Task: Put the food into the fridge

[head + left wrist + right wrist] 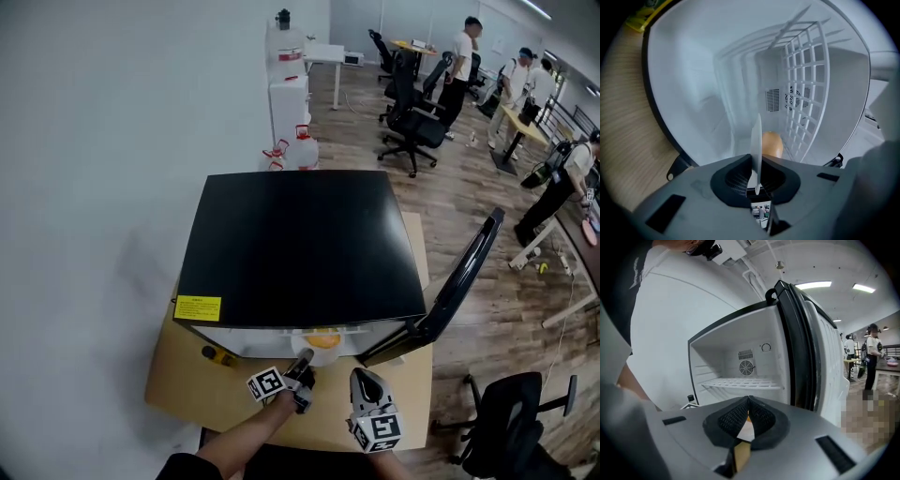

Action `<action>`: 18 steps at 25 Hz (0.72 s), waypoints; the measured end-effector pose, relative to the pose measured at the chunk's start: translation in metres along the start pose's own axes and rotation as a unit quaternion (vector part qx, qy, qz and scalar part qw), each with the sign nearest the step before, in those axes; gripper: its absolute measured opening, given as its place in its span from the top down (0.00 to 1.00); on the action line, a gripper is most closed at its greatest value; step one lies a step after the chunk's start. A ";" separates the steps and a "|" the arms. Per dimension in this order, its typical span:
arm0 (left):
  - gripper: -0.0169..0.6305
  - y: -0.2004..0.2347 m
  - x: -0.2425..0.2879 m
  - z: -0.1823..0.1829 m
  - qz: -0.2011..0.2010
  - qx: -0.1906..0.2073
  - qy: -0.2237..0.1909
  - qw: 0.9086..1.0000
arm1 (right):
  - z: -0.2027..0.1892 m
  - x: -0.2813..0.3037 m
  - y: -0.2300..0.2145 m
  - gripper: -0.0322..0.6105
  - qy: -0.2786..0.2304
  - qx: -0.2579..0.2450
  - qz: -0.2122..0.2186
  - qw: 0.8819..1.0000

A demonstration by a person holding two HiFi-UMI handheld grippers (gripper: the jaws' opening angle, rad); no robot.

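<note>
Wooden table carries open fridge; plate holds orange food.

The left tool and the right tool have smooth grey plastic bodies. Each ends in two black pads with a fine gridded texture and carries a white cube printed with black square markers. The sleeve is dark.

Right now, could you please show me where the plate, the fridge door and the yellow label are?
plate (756, 145), left gripper view, on its thin white rim, seen edge-on.
fridge door (464, 272), head view, on the middle of its dark upper edge.
yellow label (198, 308), head view, on the centre of the sticker.
</note>
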State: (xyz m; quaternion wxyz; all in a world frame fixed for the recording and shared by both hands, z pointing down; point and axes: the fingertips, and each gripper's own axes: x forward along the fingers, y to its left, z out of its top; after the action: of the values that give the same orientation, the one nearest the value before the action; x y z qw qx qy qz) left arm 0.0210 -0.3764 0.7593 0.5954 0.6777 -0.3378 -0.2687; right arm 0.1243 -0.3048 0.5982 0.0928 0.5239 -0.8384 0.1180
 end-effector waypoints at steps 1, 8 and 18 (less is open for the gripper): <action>0.93 0.002 0.005 0.000 -0.001 0.005 0.004 1.000 | -0.003 0.001 0.002 0.86 0.003 -0.002 0.002 1.000; 0.93 0.024 0.030 0.005 0.007 0.001 -0.005 1.000 | -0.022 0.007 -0.004 0.86 0.022 -0.015 0.003 1.000; 0.92 0.041 0.054 0.005 0.015 -0.041 -0.002 0.999 | -0.034 0.002 -0.010 0.86 0.035 -0.005 0.003 0.999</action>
State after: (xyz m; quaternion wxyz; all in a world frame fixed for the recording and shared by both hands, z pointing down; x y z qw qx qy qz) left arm 0.0451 -0.4246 0.8015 0.6259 0.6470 -0.3378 -0.2747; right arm 0.1332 -0.3010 0.6326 0.1242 0.5169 -0.8366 0.1324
